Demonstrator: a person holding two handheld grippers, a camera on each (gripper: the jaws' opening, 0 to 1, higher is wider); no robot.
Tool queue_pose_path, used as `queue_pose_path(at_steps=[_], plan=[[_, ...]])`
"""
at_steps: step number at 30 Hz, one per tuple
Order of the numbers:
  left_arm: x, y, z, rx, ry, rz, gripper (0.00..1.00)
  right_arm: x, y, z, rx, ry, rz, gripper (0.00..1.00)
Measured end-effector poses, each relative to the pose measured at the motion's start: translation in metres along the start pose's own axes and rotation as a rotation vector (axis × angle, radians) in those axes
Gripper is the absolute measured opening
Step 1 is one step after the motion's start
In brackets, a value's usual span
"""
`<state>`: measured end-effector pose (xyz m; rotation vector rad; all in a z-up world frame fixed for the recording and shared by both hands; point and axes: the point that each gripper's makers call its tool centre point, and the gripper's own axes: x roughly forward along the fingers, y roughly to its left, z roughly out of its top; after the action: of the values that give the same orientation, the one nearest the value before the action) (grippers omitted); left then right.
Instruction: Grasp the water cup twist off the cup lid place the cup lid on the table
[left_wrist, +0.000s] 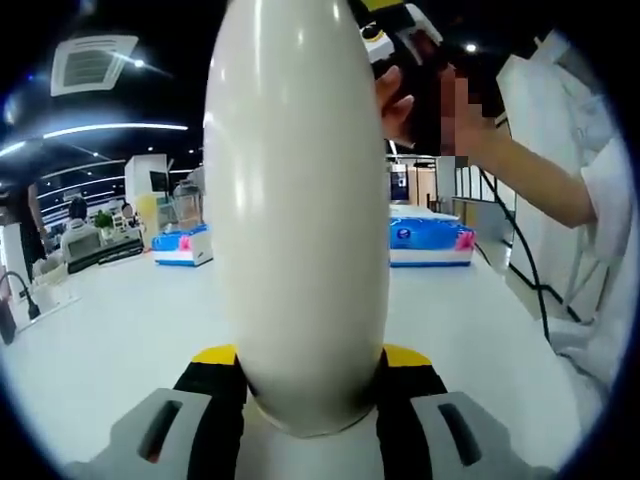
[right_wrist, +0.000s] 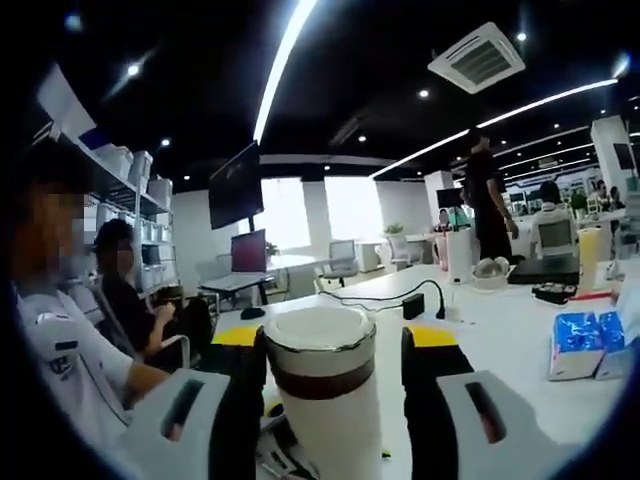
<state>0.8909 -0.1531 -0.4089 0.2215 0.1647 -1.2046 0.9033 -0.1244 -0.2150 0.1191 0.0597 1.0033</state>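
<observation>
In the left gripper view, the left gripper (left_wrist: 312, 385) has its 2 jaws closed against the lower part of the water cup (left_wrist: 298, 200), a tall cream-white body that rises from between the yellow-tipped black pads up through the middle of the picture. The cup sits squarely between the jaws, touching both, and is lifted off the white table (left_wrist: 110, 340) behind it. At the upper right a person's hand (left_wrist: 400, 100) grips the right gripper (left_wrist: 392, 38) just beside the cup's top end; only part of that tool shows there. A white sleeve (left_wrist: 600, 190) and a dark cable (left_wrist: 525, 260) run down the right side. On the table beyond, a blue and white pack (left_wrist: 430, 240) lies to the right of the cup and another such pack (left_wrist: 183, 245) to the left.

In the right gripper view, the right gripper (right_wrist: 332, 375) looks down its own 2 jaws at the cup's top end. The cup lid (right_wrist: 320, 340), white with a metal rim and a brown band below it, stands between the jaws, and the black pads press against its 2 sides, so the gripper is clamped on the lid. The lid is on the cup. The white table stretches away to the right, carrying a blue tissue pack (right_wrist: 577, 343) and a black cable (right_wrist: 400, 297). A seated person (right_wrist: 130, 300) is at the left and a standing person (right_wrist: 490, 200) further back.
</observation>
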Motion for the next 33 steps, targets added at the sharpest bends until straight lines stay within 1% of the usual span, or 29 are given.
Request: queue_pose_path(at_steps=[2, 4, 5, 6, 7, 9, 10, 12, 13, 14, 15, 16, 17, 19, 20, 21, 23, 25, 27, 28, 29, 30, 31, 32, 33], plan=[[0.000, -0.001, 0.000, 0.002, 0.000, -0.001, 0.52, -0.003, 0.001, 0.004, -0.013, -0.001, -0.029, 0.63], [0.000, -0.001, 0.000, 0.002, -0.001, -0.002, 0.52, -0.005, 0.003, 0.008, -0.012, -0.011, -0.078, 0.69], [0.000, -0.001, 0.000, 0.002, -0.001, -0.002, 0.52, -0.007, 0.002, 0.009, -0.014, -0.010, -0.118, 0.71], [0.000, -0.001, 0.000, 0.002, -0.001, -0.002, 0.52, -0.006, 0.004, 0.012, -0.030, -0.018, -0.128, 0.72], [0.000, -0.001, 0.000, 0.002, -0.001, -0.002, 0.52, -0.005, 0.007, 0.009, -0.055, 0.009, -0.158, 0.73], [0.000, -0.002, 0.000, 0.002, -0.001, -0.002, 0.52, -0.002, 0.010, 0.007, -0.089, 0.024, -0.216, 0.76], [0.000, -0.002, 0.000, 0.002, -0.002, -0.002, 0.52, -0.001, 0.010, 0.003, -0.108, 0.050, -0.225, 0.78], [0.000, -0.002, 0.000, 0.002, -0.002, -0.002, 0.52, 0.004, 0.014, -0.002, -0.119, 0.060, -0.217, 0.78], [0.000, -0.002, 0.000, 0.002, -0.002, -0.003, 0.52, 0.005, 0.014, -0.005, -0.116, 0.068, -0.224, 0.78], [0.000, -0.002, 0.000, 0.002, -0.002, -0.003, 0.52, 0.005, 0.013, -0.007, -0.118, 0.076, -0.246, 0.78], [0.000, -0.003, 0.000, 0.002, -0.002, -0.003, 0.52, 0.005, 0.013, -0.006, -0.121, 0.077, -0.255, 0.78], [0.000, -0.003, 0.000, 0.002, -0.002, -0.003, 0.52, 0.004, 0.012, -0.004, -0.125, 0.073, -0.280, 0.78], [0.000, -0.003, 0.000, 0.003, -0.002, -0.004, 0.52, 0.002, 0.007, -0.001, -0.128, 0.061, -0.337, 0.78], [0.000, -0.003, 0.000, 0.003, -0.001, -0.004, 0.52, -0.002, 0.003, 0.002, -0.156, 0.061, -0.399, 0.78], [0.000, -0.002, 0.000, 0.003, -0.001, -0.004, 0.52, -0.007, -0.002, 0.006, -0.181, 0.057, -0.476, 0.77], [0.000, -0.002, 0.000, 0.003, -0.001, -0.004, 0.52, -0.011, -0.004, 0.008, -0.201, 0.046, -0.525, 0.77], [0.000, -0.002, 0.000, 0.004, -0.001, -0.004, 0.52, -0.016, -0.004, 0.011, -0.200, 0.008, -0.612, 0.76], [0.000, -0.002, 0.000, 0.003, -0.001, -0.004, 0.52, -0.016, 0.002, 0.008, -0.187, -0.019, -0.654, 0.74], [0.000, -0.001, 0.000, 0.004, -0.001, -0.004, 0.52, -0.017, 0.007, 0.004, -0.163, -0.025, -0.697, 0.73], [0.001, 0.000, 0.000, 0.004, -0.001, -0.004, 0.52, -0.017, 0.009, 0.003, -0.176, -0.026, -0.717, 0.73], [0.001, 0.001, 0.000, 0.004, -0.001, -0.004, 0.52, -0.018, 0.010, 0.005, -0.209, -0.036, -0.758, 0.73], [0.002, 0.002, 0.000, 0.004, -0.001, -0.004, 0.52, -0.018, 0.011, 0.006, -0.227, -0.043, -0.769, 0.73], [0.002, 0.002, 0.000, 0.004, -0.001, -0.004, 0.52, -0.018, 0.013, 0.006, -0.258, -0.033, -0.781, 0.74], [0.002, 0.002, 0.000, 0.004, -0.001, -0.005, 0.52, -0.015, 0.017, 0.002, -0.297, 0.006, -0.788, 0.78], [0.002, 0.002, 0.000, 0.003, -0.001, -0.005, 0.52, -0.012, 0.020, -0.001, -0.348, 0.043, -0.772, 0.82]])
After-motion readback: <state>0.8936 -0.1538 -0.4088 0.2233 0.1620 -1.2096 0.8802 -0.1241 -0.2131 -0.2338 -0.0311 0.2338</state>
